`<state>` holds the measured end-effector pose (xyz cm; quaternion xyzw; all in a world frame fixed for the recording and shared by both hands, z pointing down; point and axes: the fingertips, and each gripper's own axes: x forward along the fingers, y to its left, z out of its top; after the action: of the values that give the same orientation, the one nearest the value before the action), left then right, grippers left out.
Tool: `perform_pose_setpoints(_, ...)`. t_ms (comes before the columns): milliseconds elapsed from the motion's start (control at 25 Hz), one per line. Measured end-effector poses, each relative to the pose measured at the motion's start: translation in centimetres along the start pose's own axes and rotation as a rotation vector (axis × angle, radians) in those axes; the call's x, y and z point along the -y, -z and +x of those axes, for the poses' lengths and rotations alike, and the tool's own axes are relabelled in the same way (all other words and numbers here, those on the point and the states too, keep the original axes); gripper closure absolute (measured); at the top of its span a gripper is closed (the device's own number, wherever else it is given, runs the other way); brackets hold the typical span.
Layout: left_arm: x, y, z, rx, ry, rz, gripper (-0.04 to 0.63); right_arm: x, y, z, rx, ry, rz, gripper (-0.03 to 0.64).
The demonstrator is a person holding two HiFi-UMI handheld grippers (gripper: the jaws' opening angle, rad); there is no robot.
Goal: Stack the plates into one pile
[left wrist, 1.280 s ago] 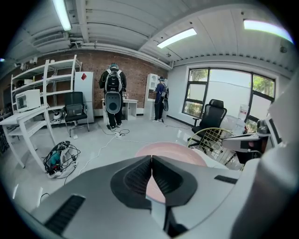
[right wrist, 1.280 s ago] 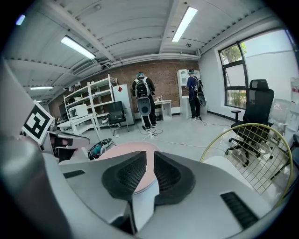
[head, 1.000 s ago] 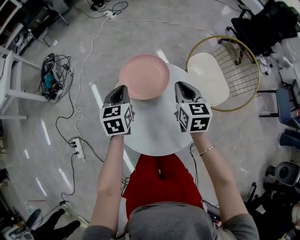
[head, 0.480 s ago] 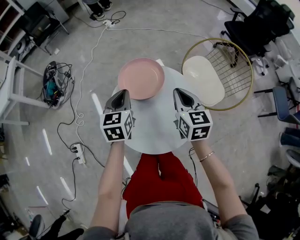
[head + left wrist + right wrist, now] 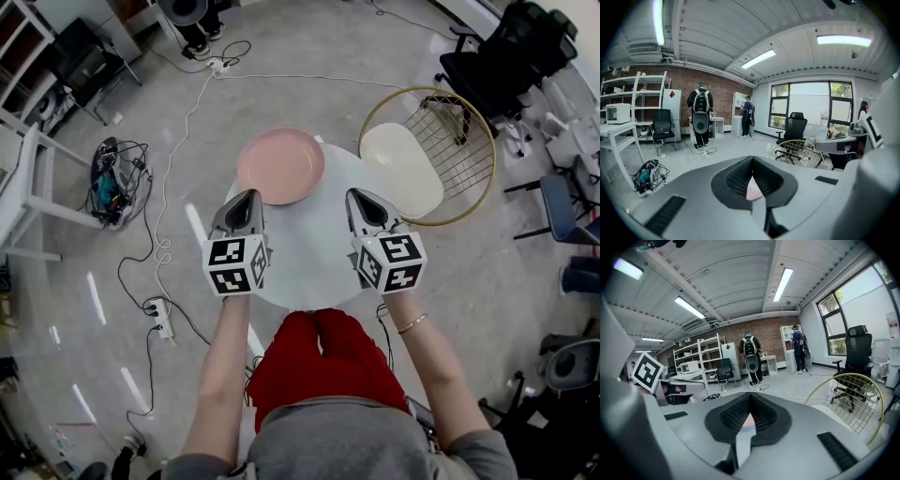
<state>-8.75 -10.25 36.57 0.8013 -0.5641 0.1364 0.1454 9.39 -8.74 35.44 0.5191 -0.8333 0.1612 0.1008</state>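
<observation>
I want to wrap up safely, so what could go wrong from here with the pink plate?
The pink plate sits at the far rim of the small table; a nudge from the left gripper or right gripper might tip it off. Floor cables beside the table could snag a foot.

One pink plate (image 5: 280, 166) at the table's far edge, one round table (image 5: 309, 262), one wire chair (image 5: 403, 169) beside it, and two grippers: left gripper (image 5: 247, 199), right gripper (image 5: 362, 199).
</observation>
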Motion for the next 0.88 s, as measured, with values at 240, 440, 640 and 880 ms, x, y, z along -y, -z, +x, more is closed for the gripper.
perform_pose_setpoints(240,1.0,0.0,-1.6,0.02,0.024,0.016,0.58,-0.3,0.0,-1.5,0.012,0.017,0.003,0.588)
perform_pose_setpoints(440,1.4,0.3,-2.8,0.026,0.03,0.017,0.58,-0.8,0.5,-2.6,0.007,0.022,-0.011,0.589)
perform_pose_setpoints(640,1.7,0.3,-3.5,0.034,0.032,0.012,0.58,-1.2,0.7,-3.4,0.011,0.027,-0.018,0.589)
perform_pose_setpoints(880,2.4,0.2,-3.9,0.045,0.042,0.008,0.58,-1.4,0.7,-3.9,0.014,0.022,-0.03,0.589)
